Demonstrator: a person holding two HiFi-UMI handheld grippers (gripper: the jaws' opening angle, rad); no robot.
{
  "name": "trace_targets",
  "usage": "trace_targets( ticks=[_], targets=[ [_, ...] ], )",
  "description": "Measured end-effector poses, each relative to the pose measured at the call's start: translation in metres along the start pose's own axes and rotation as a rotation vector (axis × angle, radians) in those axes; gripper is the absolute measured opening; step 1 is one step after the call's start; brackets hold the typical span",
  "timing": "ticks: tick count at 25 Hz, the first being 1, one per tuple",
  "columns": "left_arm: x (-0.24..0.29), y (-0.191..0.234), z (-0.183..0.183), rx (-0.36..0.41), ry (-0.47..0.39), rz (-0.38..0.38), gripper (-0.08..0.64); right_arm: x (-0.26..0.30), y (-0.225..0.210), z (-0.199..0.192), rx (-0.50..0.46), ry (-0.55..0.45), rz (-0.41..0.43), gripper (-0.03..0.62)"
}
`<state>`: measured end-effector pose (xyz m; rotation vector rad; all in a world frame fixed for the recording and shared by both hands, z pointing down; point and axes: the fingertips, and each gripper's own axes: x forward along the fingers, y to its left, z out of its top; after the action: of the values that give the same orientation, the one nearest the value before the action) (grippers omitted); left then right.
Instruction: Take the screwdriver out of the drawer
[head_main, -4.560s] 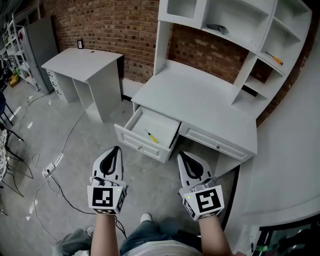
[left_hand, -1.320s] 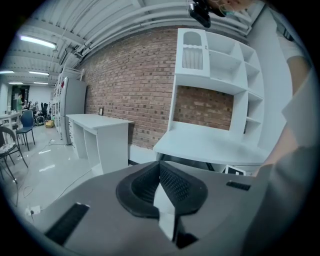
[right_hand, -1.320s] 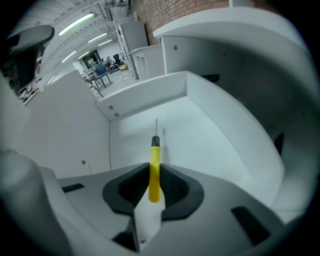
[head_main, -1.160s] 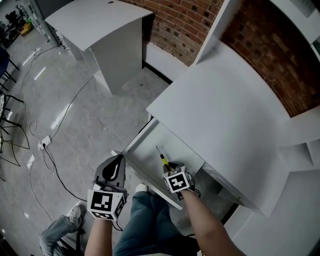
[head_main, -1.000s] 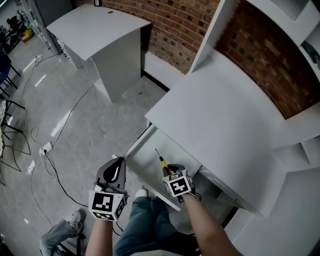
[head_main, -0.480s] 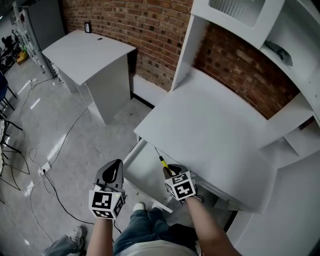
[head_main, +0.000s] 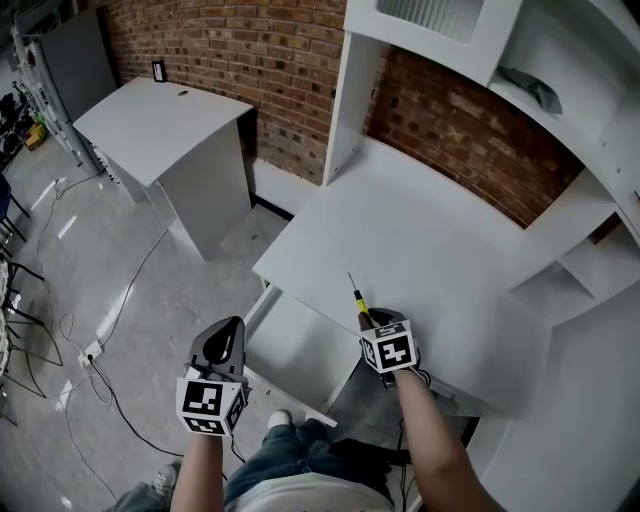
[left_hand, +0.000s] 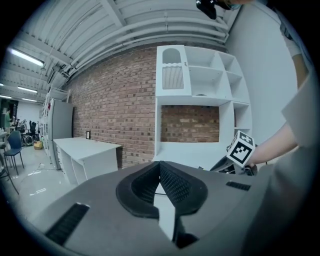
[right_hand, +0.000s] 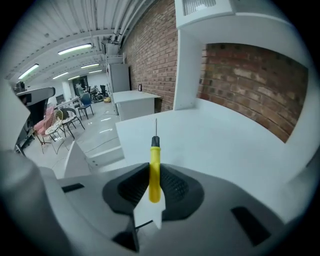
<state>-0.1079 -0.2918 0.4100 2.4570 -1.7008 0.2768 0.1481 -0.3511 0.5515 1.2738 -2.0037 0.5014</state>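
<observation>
A screwdriver (head_main: 359, 301) with a yellow handle and thin metal shaft sticks up out of my right gripper (head_main: 370, 320), which is shut on the handle. It hangs above the front edge of the white desk top (head_main: 430, 250), to the right of the open drawer (head_main: 300, 345). The right gripper view shows the handle (right_hand: 155, 170) clamped between the pads, shaft pointing out over the desk top (right_hand: 220, 145). My left gripper (head_main: 226, 338) hovers left of the drawer, shut with nothing in it (left_hand: 160, 172).
A white hutch with shelves (head_main: 450, 40) rises at the back of the desk against a brick wall (head_main: 250, 40). A second white desk (head_main: 160, 115) stands to the left. Cables (head_main: 90, 350) trail across the floor. The person's legs (head_main: 300, 470) are below the drawer.
My right gripper has lifted the screwdriver out of the drawer, up and to the right over the desk's front edge. The left gripper rose a little.
</observation>
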Motion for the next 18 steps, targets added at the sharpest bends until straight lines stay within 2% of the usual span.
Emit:
trace_targets(
  ticks=[5, 10, 15, 16, 18],
  targets=[
    [0.008, -0.004, -0.003, 0.003, 0.025, 0.003, 0.014, 0.024, -0.027, -0.012, 0.059, 0.063, -0.029, 0.074],
    [0.016, 0.001, -0.003, 0.007, 0.033, 0.017, 0.014, 0.045, -0.039, -0.019, 0.071, 0.128, -0.044, 0.074],
    [0.023, 0.006, -0.005, 0.005, 0.039, 0.023, 0.014, 0.054, -0.04, -0.017, 0.074, 0.124, -0.063, 0.077],
    [0.025, 0.006, -0.004, 0.004, 0.038, 0.02, 0.014, 0.054, -0.041, -0.016, 0.073, 0.119, -0.066, 0.088],
    [0.028, 0.004, -0.001, 0.005, 0.032, 0.012, 0.014, 0.052, -0.041, -0.012, 0.075, 0.099, -0.062, 0.161]
  ],
)
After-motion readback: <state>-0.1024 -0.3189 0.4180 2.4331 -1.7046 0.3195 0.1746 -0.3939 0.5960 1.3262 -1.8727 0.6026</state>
